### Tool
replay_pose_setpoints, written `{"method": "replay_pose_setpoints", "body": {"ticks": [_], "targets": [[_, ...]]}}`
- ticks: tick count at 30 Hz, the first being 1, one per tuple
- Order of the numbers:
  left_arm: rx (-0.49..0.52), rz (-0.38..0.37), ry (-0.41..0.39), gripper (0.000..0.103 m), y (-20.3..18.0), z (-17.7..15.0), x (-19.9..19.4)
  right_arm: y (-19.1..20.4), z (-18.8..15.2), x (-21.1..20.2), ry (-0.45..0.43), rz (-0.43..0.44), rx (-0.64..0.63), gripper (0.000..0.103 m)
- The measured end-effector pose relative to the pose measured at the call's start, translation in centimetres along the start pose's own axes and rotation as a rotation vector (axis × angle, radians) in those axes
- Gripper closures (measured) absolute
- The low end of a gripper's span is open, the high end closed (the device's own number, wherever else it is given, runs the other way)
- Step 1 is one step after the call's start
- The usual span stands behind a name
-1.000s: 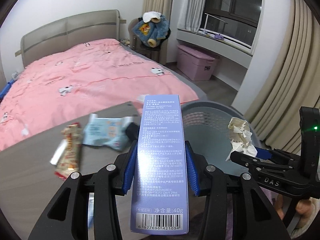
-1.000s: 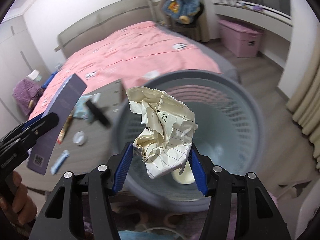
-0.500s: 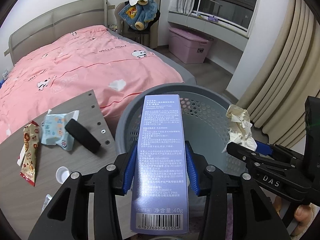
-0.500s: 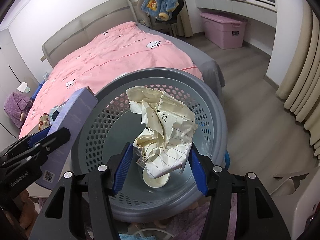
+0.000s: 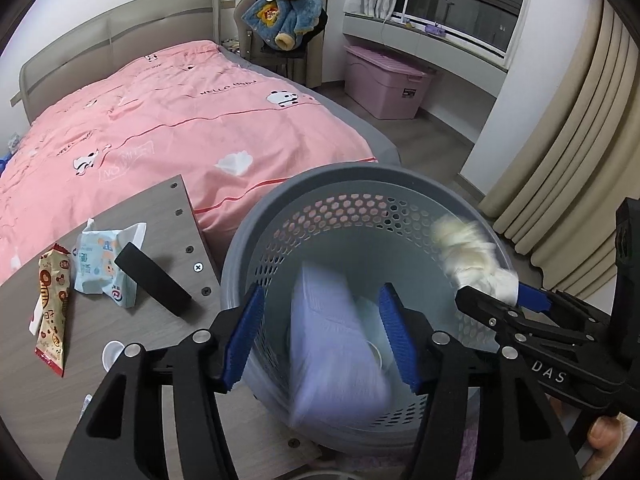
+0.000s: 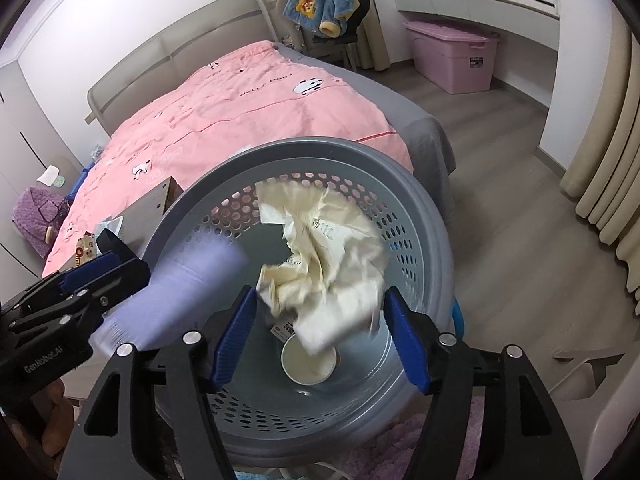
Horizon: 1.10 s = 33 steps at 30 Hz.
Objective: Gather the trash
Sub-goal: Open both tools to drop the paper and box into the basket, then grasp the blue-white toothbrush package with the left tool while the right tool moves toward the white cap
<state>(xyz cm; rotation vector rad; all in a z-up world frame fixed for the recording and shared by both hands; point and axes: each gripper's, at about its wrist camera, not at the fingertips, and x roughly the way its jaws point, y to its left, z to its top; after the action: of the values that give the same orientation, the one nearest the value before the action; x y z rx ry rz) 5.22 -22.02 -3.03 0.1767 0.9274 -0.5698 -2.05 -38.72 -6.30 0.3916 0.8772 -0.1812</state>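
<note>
Your left gripper stands over the mouth of the grey perforated basket; its jaws have just been opening, and the lilac carton sits between the blue pads with a clear gap on either side, blurred and tilted into the basket, so nothing is gripped. Your right gripper is over the same basket, a little to the right of the left one; its jaws have likewise just been opening, and the crumpled cream paper is blurred between them, loose of both pads. From the left wrist view that paper shows as a pale smear at the basket's far right rim, just ahead of the right gripper's fingertip. At the bottom of the basket lies a white paper cup, on its side with the open mouth towards you, directly below the paper. Left of the basket, on the grey wooden tabletop, there remain a black oblong block, a pale blue tissue pack touching it, a red-and-cream snack wrapper near the pack, and a small white cap close to your left finger. Beyond the table is the bed with its pink cover. Further off stand a chair heaped with a blue jacket and a pink storage box under the window ledge, with beige curtains at the right.
</note>
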Motion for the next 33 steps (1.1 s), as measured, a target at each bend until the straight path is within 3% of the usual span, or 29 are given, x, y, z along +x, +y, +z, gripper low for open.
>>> {"method": "replay_pose_setpoints", "body": {"ticks": [16, 33], "targets": [[-0.032, 0.034, 0.0, 0.032, 0.5, -0.5, -0.5, 0.3, -0.6, -0.8, -0.021, -0.003, 0.018, 0.022], [-0.07, 0.04, -0.021, 0.031, 1.4, -1.0, -2.1, 1.1, -0.5, -1.5, -0.049, 0.001, 0.002, 0.014]]}}
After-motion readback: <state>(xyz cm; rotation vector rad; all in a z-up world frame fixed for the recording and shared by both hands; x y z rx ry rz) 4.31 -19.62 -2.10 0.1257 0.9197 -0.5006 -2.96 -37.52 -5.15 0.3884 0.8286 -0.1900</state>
